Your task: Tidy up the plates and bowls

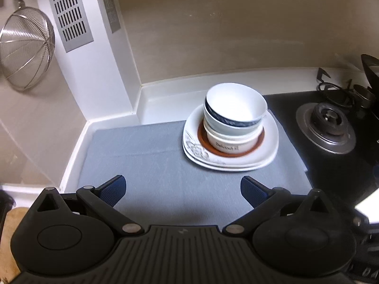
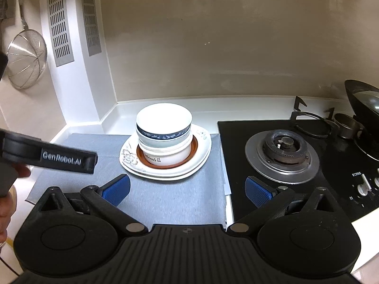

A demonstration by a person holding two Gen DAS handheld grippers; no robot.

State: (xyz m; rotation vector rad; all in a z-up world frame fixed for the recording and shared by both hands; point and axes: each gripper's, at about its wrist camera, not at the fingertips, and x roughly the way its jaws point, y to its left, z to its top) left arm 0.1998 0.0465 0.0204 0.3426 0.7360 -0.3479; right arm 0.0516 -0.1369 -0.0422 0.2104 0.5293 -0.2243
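Note:
A stack stands on the grey mat. At the bottom are white square plates with a flower print, then a brown-rimmed plate, a white bowl with lettering, and a blue-banded white bowl on top, tilted in the left wrist view. The same stack shows in the right wrist view: white plates, top bowl. My left gripper is open and empty, in front of the stack. My right gripper is open and empty, in front of the stack. The left gripper's body shows at the left.
A black gas hob with a burner lies right of the mat. A black pan sits at the far right. A metal strainer hangs on the left wall. A white pillar with vents stands at the corner.

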